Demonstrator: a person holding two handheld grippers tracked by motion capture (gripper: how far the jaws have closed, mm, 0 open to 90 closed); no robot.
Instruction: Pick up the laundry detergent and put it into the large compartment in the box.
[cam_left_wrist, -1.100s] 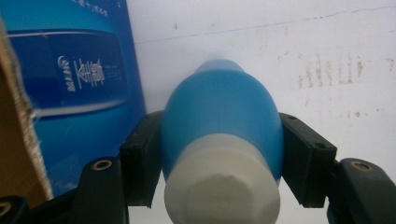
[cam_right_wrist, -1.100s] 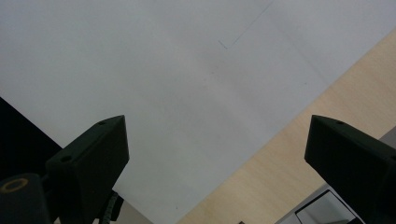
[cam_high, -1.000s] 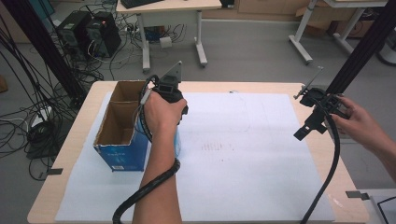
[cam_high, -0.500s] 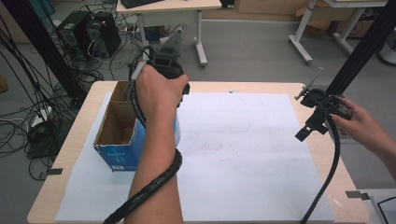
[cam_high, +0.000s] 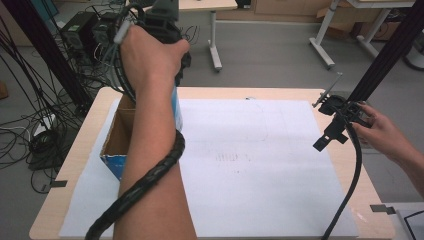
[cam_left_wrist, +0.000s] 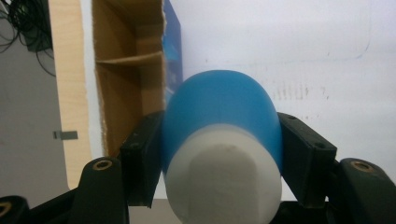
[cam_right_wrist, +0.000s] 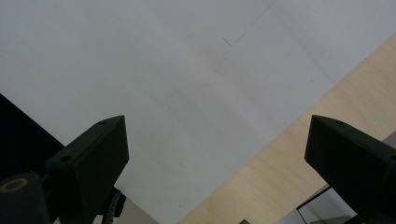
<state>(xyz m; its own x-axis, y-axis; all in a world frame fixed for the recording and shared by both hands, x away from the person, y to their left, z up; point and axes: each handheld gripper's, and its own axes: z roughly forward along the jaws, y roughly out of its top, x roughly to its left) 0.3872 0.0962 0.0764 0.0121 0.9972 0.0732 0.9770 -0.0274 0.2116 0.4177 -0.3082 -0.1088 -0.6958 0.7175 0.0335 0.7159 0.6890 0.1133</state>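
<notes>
In the left gripper view, the left gripper (cam_left_wrist: 222, 154) has both black jaws pressed against the sides of a blue bottle with a white cap (cam_left_wrist: 223, 140), which sits at lower centre of the frame, cap end nearest the camera. Above and to the left of it in that view lies an open cardboard box (cam_left_wrist: 123, 79) with an inner divider and a blue outer side, resting on white paper (cam_left_wrist: 289, 46).

In the high view this gripper (cam_high: 165, 22) is held high at the upper left, above the box (cam_high: 117, 137).

In the right gripper view, the right gripper (cam_right_wrist: 224, 163) has its jaws wide apart with nothing between them, over the paper and the wooden table (cam_right_wrist: 289, 163). In the high view it (cam_high: 330, 132) sits at the right edge.
</notes>
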